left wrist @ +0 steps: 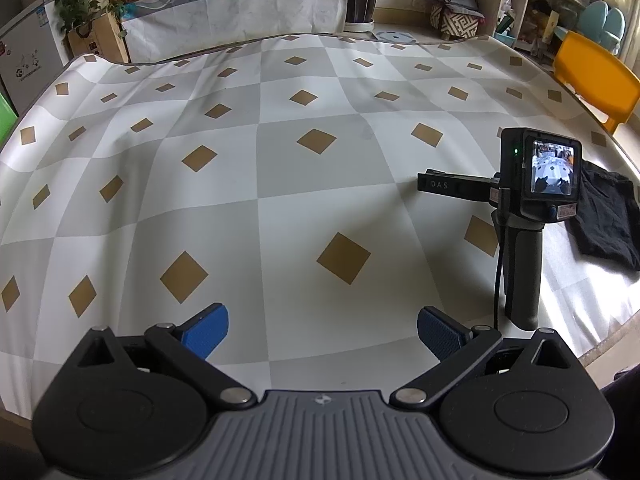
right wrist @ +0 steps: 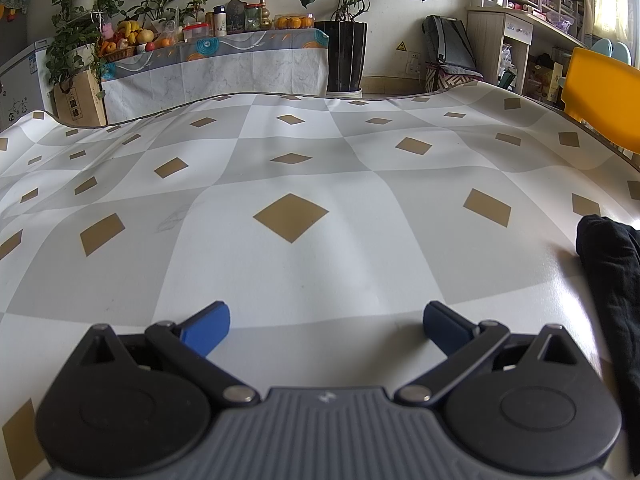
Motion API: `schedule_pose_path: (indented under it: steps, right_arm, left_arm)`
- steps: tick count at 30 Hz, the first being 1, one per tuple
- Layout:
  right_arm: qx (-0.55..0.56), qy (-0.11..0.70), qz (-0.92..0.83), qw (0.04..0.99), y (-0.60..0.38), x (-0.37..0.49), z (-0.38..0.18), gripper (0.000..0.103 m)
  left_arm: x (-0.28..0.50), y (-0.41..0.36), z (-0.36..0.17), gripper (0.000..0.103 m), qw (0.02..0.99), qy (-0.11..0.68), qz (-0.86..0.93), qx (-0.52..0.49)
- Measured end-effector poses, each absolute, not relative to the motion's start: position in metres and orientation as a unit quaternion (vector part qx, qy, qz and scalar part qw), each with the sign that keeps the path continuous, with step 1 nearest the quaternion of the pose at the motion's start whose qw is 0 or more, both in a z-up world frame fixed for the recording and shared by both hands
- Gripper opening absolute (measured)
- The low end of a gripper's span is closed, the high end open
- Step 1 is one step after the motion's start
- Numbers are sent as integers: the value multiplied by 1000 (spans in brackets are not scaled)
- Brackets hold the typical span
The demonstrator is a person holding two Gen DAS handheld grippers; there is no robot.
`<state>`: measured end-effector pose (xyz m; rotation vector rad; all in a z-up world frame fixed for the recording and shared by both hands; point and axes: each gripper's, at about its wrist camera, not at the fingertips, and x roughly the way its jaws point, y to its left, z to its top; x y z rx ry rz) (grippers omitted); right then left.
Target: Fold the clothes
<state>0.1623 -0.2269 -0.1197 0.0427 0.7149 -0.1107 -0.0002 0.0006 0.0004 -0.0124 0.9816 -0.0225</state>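
A black garment (left wrist: 604, 216) lies folded flat near the table's right edge; the right wrist view shows it as a dark heap (right wrist: 612, 264) at far right. My left gripper (left wrist: 324, 330) hovers open over the checkered tablecloth (left wrist: 280, 160), with nothing between its blue pads (left wrist: 208, 330). My right gripper (right wrist: 326, 326) is also open and empty, above bare cloth (right wrist: 320, 272) to the left of the garment. In the left wrist view, the right unit's screen (left wrist: 552, 172) and grey handle (left wrist: 524, 272) stand just left of the garment.
A yellow chair (left wrist: 596, 80) stands past the table's right edge. Beyond the far edge are a draped side table with fruit and jars (right wrist: 216, 60), a tall black plant pot (right wrist: 346, 56) and shelving (right wrist: 516, 36).
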Motion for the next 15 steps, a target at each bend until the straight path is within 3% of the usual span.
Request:
schedule_pose_path:
  steps: [15]
  right_arm:
    - [21,350,-54,935,-227,162,-120,103]
  left_arm:
    - [-1,2,4,101,883,469,-12,-12]
